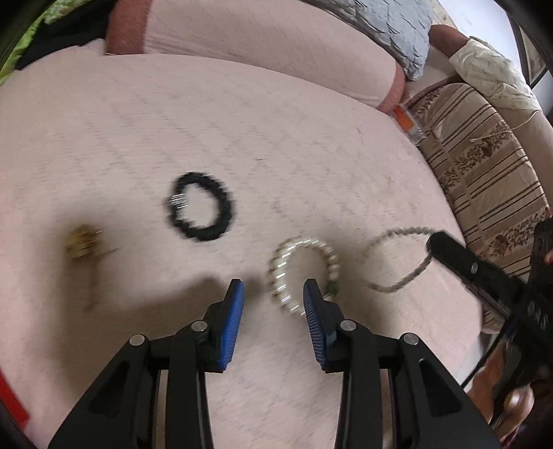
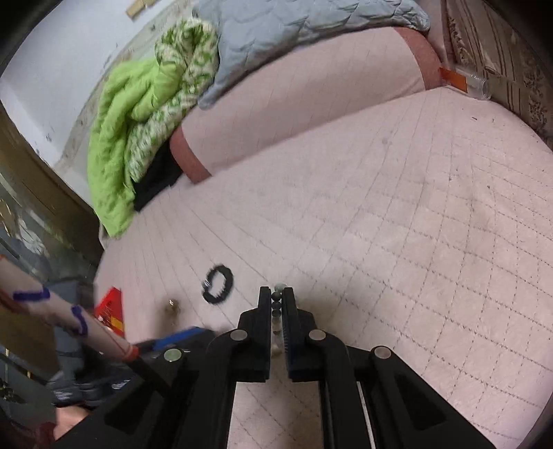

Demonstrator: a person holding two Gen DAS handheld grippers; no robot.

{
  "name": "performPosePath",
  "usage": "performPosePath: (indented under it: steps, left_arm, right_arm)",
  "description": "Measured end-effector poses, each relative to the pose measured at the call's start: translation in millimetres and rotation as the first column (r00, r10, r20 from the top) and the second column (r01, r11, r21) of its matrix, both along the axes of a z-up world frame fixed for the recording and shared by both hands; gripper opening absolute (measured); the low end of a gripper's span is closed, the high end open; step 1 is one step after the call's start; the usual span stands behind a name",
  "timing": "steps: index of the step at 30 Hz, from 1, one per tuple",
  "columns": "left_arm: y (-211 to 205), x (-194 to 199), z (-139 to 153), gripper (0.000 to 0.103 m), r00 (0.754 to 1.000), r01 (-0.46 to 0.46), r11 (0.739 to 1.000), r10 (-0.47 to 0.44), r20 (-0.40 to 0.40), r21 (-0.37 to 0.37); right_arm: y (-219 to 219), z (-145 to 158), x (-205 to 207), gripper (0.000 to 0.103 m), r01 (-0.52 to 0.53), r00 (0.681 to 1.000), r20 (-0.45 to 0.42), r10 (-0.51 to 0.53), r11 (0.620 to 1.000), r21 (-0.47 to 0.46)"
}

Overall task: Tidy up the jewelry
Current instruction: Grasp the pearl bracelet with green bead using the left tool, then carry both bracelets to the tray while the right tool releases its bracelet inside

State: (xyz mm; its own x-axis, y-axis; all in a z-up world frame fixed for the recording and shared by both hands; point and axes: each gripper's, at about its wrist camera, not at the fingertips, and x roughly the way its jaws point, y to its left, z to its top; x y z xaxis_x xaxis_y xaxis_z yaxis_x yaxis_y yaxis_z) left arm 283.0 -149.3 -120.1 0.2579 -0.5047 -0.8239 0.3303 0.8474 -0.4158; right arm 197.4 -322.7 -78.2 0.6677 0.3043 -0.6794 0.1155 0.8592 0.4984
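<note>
**Spotter:** Tools first, nearest to you. Your left tool (image 1: 273, 290) has its blue pads (image 1: 231, 321) apart over the pink quilted bed (image 1: 311, 145), clamped on nothing. The white pearl bracelet (image 1: 304, 273) lies on the bed right at its tips, one side of the loop passing behind the right-hand pad.

**Operator:** And the other one?

**Spotter:** Your right tool (image 2: 276, 300) has its jaws together on a thin beaded strand (image 2: 276, 307); you can see small dark and pale beads lined up in the narrow gap. From the left wrist view that same strand (image 1: 397, 262) hangs as a greyish loop from the black fingertip at the right.

**Operator:** What else is lying out there?

**Spotter:** Just beyond the pearl bracelet, the black beaded bracelet (image 1: 202, 210) lies flat, with a small silver piece on its left side. Left of it, well apart, sits a small gold piece (image 1: 81, 241), too blurred for you to tell what it is.

**Operator:** Farther back?

**Spotter:** A pink bolster (image 1: 269, 45) crosses the bed. A grey quilted blanket (image 2: 293, 31) lies behind it, and a green patterned quilt (image 2: 145, 114) is piled at its left end. At the bolster's right end, a clear container with an orange label (image 1: 408, 124) lies against a striped cushion (image 1: 484, 165).
</note>
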Motion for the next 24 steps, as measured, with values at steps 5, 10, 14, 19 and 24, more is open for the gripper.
performPosePath:
  steps: [5, 10, 14, 19, 24]
  left_arm:
    - [-19.2, 11.3, -22.3, 0.034, 0.999, -0.041, 0.999, 0.042, -0.033, 0.033]
    - [-27.5, -0.8, -24.0, 0.009, 0.994, -0.055, 0.988, 0.040, 0.105, 0.147]
    - [-11.9, -11.2, -19.6, 0.009, 0.993, -0.053, 0.992, 0.040, 0.112, 0.112]
    - [4.5, -43.9, -6.0, 0.009, 0.986, -0.022, 0.990, -0.001, 0.168, 0.139]
    - [23.9, -70.1, 20.5, 0.009, 0.974, -0.030, 0.991, -0.001, 0.227, 0.133]
  right_arm:
    - [0.2, -0.6, 1.5, 0.006, -0.004, 1.000, -0.015, 0.005, 1.000, 0.006]
    - [-3.5, 3.4, 0.7, 0.007, 0.000, 1.000, 0.001, 0.000, 1.000, -0.002]
    - [-1.5, 4.4, 2.6, 0.007, -0.003, 1.000, 0.003, 0.003, 1.000, 0.002]
    - [4.5, 8.8, 0.9, 0.007, -0.010, 1.000, 0.017, 0.010, 1.000, -0.010]
    - [16.7, 12.4, 0.4, 0.006, -0.040, 0.999, 0.037, 0.040, 0.999, -0.019]
